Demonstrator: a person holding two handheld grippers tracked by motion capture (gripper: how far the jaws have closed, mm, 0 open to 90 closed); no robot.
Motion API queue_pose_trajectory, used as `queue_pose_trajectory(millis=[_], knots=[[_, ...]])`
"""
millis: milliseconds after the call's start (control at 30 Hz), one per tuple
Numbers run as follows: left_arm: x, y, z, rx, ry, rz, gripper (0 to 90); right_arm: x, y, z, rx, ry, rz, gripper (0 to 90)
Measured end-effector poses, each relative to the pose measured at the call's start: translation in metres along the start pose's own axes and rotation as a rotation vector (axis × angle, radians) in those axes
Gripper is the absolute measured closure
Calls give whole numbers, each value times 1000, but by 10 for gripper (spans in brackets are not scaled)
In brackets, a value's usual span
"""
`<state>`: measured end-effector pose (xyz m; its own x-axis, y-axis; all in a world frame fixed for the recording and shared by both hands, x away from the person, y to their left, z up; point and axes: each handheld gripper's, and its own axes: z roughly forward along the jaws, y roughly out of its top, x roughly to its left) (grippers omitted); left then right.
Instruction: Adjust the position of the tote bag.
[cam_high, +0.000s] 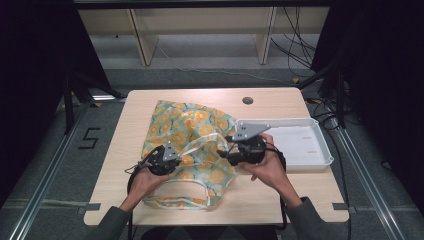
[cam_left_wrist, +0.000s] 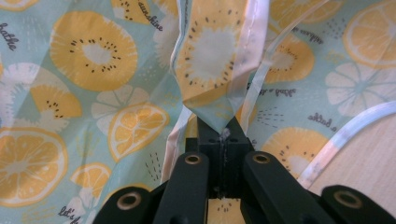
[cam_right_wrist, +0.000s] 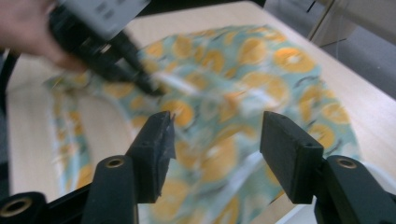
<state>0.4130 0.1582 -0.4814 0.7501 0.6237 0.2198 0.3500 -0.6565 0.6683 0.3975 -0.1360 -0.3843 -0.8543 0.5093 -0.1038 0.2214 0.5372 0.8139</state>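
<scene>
1. In the left gripper view, the two black jaws of the left gripper (cam_left_wrist: 219, 135) are seen pressed together on a folded, white-trimmed edge of the fruit-print cloth (cam_left_wrist: 93, 93), which rises in a peak just above the jaw tips.

2. In the right gripper view, the jaws of the right gripper (cam_right_wrist: 217, 140) are held well apart, with nothing between them; the cloth (cam_right_wrist: 261, 79) is seen beyond the gap, somewhat blurred.

3. In the same view, the left gripper (cam_right_wrist: 102, 44) is seen farther off with its tip on the cloth's pale hem, held by a hand (cam_right_wrist: 23, 28).

4. In the high view, the left gripper (cam_high: 162, 160) is placed over the cloth's near left part, and the right gripper (cam_high: 245, 147) at the cloth's right edge.

5. The cloth (cam_high: 192, 130), light blue with orange and yellow fruit slices, is spread on the wooden table (cam_high: 280, 195), mostly left of centre, with a looped strap lying towards the near edge.

6. A white tray (cam_high: 320, 135) is set on the table's right side, just beside the right gripper.
</scene>
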Motion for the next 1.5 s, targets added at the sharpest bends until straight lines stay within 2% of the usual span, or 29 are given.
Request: queue_pose_trajectory(millis=[33, 133, 200, 267, 300, 467, 500, 533, 567, 633, 700, 733, 767, 800, 867, 900, 933, 967, 1033, 1067, 1100, 1167, 1200, 1267, 1300, 1333, 1400, 1467, 1500], knots=[[0, 0, -1, -3, -7, -9, 892, 6, -2, 0, 4, 3, -31, 430], [3, 3, -7, -3, -14, -3, 892, 26, -17, 2, 87, -47, -56, 413], [5, 4, -9, -20, -28, -23, 892, 32, -30, 7, 141, -63, -108, 408], [7, 5, -11, -24, -43, -32, 891, 36, -42, 11, 167, -50, -100, 399], [8, 5, -12, -29, -42, -17, 891, 37, -48, 15, 174, -47, -113, 398], [14, 8, -20, -46, -45, -38, 888, 34, -62, 37, 229, -78, -128, 368], [15, 8, -21, -44, -43, -35, 888, 31, -64, 41, 251, -76, -153, 353], [17, 8, -22, -50, -46, -50, 887, 30, -66, 43, 264, -97, -143, 338], [18, 8, -22, -50, -45, -47, 887, 27, -69, 46, 272, -115, -130, 337], [20, 7, -24, -48, -44, -49, 887, 22, -72, 50, 284, -123, -123, 345], [22, 7, -25, -64, -57, -77, 886, 18, -74, 54, 291, -131, -120, 397], [24, 7, -27, -63, -53, -60, 887, 16, -74, 56, 295, -126, -136, 433], [24, 7, -28, -74, -53, -85, 886, 16, -75, 58, 294, -120, -161, 462], [26, 8, -31, -73, -52, -65, 887, 17, -75, 59, 308, -117, -156, 517], [29, 8, -34, -87, -49, -84, 887, 18, -74, 59, 317, -112, -200, 703], [31, 8, -37, -92, -41, -77, 887, 19, -72, 57, 322, -123, -211, 781], [33, 8, -39, -103, -40, -88, 887, 18, -71, 54, 317, -116, -220, 836], [34, 8, -41, -122, -35, -106, 887, 18, -68, 50, 295, -100, -208, 869], [40, 7, -48, -139, -21, -108, 887, 14, -62, 42, 241, -64, -207, 895], [43, 8, -50, -143, -20, -109, 887, 14, -58, 36, 206, -48, -148, 899], [46, 8, -52, -154, -12, -112, 887, 11, -56, 33, 189, -28, -138, 900], [52, 9, -56, -168, 1, -131, 887, 4, -47, 26, 113, 41, -74, 900], [56, 9, -59, -170, 13, -127, 887, 2, -43, 24, 88, 54, -62, 900], [64, 10, -62, -182, 28, -147, 887, -8, -34, 21, 26, 81, -57, 900], [70, 10, -63, -185, 45, -148, 887, -13, -29, 18, -8, 69, -29, 900], [75, 10, -63, -184, 53, -158, 887, -21, -22, 17, -49, 77, -20, 900], [84, 10, -62, -180, 56, -150, 887, -34, -12, 15, -100, 90, 10, 900], [92, 11, -57, -174, 70, -182, 886, -45, -3, 18, -137, 100, 52, 900], [96, 11, -55, -167, 80, -192, 884, -51, 2, 21, -157, 99, 92, 900]])
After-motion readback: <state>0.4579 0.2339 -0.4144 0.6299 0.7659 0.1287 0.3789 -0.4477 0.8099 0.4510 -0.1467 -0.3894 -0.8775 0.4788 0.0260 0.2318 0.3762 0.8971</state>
